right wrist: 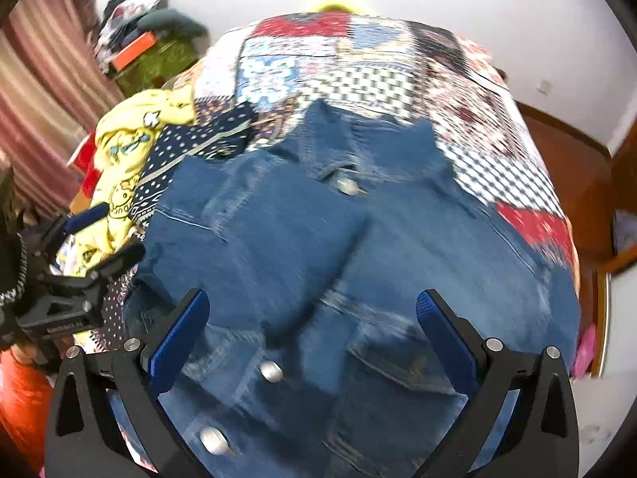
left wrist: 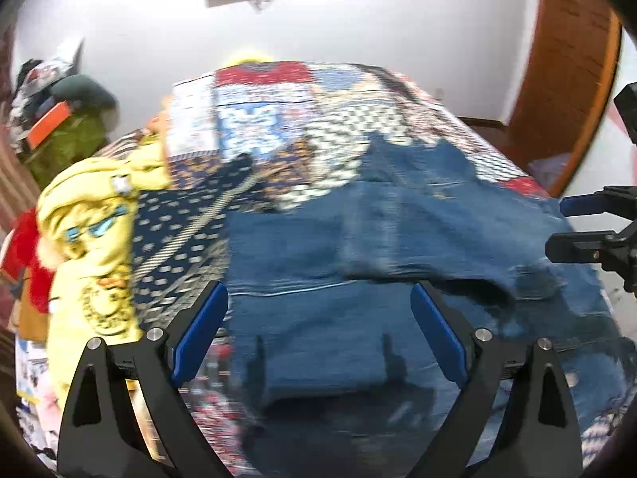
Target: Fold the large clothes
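Patchwork bedspread [right wrist: 398, 79], denim jacket [right wrist: 398, 239] spread, yellow garment [right wrist: 123, 159] beside, left gripper [left wrist: 318, 306] and right gripper [right wrist: 314, 310] agape.

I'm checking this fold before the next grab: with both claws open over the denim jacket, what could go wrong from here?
1. The denim jacket has a sleeve folded across its front; a grab there may pinch several layers and undo the fold.
2. The yellow garment and dotted navy cloth lie against its edge, so the left claw might snag them.
3. The right claw hovers near metal buttons, where the grip could slip.
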Demonstrator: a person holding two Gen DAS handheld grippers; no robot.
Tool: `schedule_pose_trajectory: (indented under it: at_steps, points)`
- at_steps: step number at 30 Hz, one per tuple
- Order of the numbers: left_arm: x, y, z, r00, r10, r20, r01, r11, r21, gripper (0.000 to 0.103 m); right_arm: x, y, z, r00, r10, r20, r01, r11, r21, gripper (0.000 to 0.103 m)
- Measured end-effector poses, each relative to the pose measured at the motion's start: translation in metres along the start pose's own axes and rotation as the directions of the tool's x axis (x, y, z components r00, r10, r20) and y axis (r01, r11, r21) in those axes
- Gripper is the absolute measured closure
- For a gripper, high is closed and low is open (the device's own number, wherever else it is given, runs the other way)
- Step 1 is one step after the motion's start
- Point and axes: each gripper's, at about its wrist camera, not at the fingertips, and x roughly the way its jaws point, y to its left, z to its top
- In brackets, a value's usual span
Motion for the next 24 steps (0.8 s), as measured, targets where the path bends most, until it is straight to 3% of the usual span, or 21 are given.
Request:
schedule_pose_trajectory:
  at_steps: [5,14,19,20,24]
  points:
    - [0.015,0.040,-0.013,0.999,0.022,-0.039,-0.024,0.998,-0.057,0.010,0.039,0.040,0.017,0.999,-0.020,-0.041,0.015,0.994,-0.110,0.000]
    - [0.047,0.064,-0.030,0.996,0.011,-0.084,-0.020,0.994,-0.104,0.010,0.115,0.082,0.034,0.979,-0.152,-0.136,0.106,0.949,-0.297,0.006]
    - [0.049,0.068,-0.031,0.997,0.005,-0.078,-0.014,0.993,-0.113,0.010,0.133,0.084,0.035,0.971,-0.196,-0.140,0.142,0.935,-0.325,0.041]
    - [0.049,0.068,-0.031,0.997,0.006,-0.076,-0.014,0.993,-0.115,0.010,0.132,0.084,0.034,0.972,-0.191,-0.140,0.137,0.936,-0.324,0.043]
    - [0.044,0.065,-0.030,0.998,0.025,-0.066,-0.031,0.995,-0.097,0.010,0.119,0.088,0.028,0.982,-0.139,-0.126,0.091,0.940,-0.329,0.073]
